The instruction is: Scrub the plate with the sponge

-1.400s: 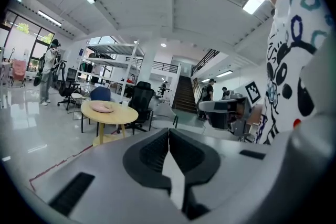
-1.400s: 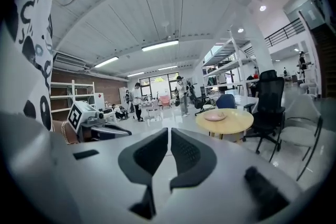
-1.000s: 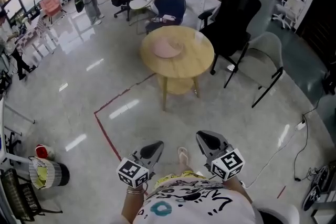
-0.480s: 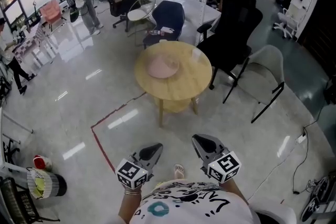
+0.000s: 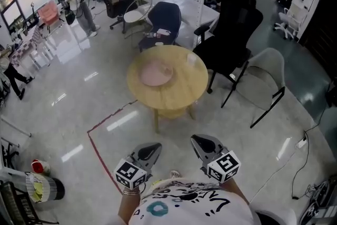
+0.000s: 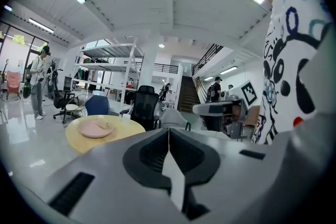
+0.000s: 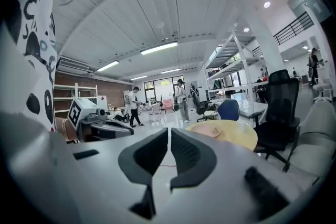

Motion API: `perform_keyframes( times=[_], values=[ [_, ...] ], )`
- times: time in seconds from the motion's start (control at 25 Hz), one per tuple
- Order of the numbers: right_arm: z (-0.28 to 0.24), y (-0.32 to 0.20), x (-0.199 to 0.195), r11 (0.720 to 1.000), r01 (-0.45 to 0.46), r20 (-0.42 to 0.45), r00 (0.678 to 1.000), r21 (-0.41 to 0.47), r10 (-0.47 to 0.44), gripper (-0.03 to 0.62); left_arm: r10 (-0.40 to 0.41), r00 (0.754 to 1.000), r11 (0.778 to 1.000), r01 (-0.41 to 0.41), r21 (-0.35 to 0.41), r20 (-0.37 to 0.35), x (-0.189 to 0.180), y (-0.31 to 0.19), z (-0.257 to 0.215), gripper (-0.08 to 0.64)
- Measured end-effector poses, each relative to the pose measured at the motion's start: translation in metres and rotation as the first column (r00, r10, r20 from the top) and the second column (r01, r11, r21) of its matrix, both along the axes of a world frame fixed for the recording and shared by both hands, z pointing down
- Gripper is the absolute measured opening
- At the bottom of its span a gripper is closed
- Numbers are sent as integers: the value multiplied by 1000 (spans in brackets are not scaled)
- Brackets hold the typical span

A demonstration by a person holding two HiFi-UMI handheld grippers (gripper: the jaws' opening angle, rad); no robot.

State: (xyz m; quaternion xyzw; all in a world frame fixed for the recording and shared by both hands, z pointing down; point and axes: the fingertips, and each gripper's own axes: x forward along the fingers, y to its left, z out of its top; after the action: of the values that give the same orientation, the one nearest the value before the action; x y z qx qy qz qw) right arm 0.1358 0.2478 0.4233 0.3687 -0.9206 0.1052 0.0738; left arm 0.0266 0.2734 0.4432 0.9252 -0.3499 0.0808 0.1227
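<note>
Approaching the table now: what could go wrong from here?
The pink plate lies loose on the round table; scrubbing may slide it unless one gripper steadies it.
Left gripper and right gripper are both shut; open the fingers before reaching the sponge.
A small cup beside the plate could tip.
</note>
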Motion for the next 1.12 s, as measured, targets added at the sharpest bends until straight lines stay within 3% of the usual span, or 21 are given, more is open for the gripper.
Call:
perform_keyframes(
  times=[0.52,1.12],
  values=[
    [11,-29,-3,999,28,30,999,-27,-27,34,-13,1000,999,12,-51,-10,9,-21,12,18],
    [11,-131,-7,1000,-18,12,1000,-23,19,34,20,999,999,-21,-30,-33,-2,-135,8,18]
  ],
)
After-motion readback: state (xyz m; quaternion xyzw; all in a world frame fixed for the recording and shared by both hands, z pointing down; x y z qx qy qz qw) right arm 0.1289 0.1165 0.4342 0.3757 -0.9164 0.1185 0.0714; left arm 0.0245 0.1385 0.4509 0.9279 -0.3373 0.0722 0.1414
